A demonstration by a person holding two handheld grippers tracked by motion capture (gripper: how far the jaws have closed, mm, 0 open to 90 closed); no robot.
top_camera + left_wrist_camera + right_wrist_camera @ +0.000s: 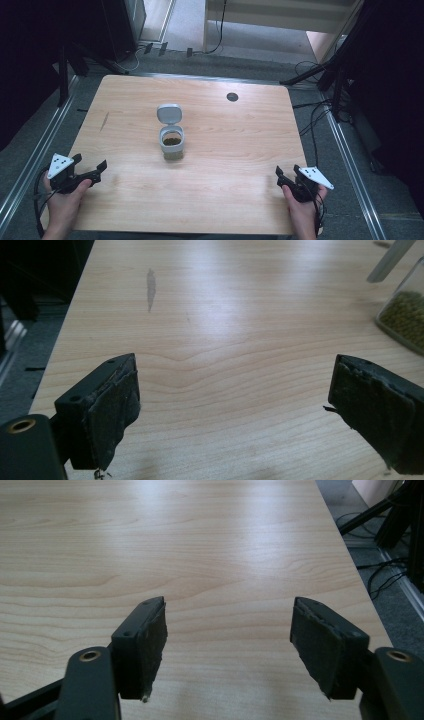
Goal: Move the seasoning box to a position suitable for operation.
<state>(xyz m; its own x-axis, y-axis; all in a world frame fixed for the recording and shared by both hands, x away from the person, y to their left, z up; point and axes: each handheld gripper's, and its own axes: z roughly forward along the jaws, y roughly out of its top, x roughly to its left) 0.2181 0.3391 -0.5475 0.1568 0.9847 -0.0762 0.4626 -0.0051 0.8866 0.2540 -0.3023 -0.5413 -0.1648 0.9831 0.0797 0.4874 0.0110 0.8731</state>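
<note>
In the left gripper view, the container (404,320) is being cut off by the right edge, just beyond the right-hand jaw — its body is being shown only in part. Its greenish contents (407,315) are being rendered too blurred to be identified.

A lab or recording studio is what's suggested here: a bare wooden table (210,200) with a cable grommet hole (232,97) is set on grey carpet (30,145), flanked by metal floor rails (352,170), black stand legs (305,75) and loose cables (312,122) trailed across the floor.
</note>
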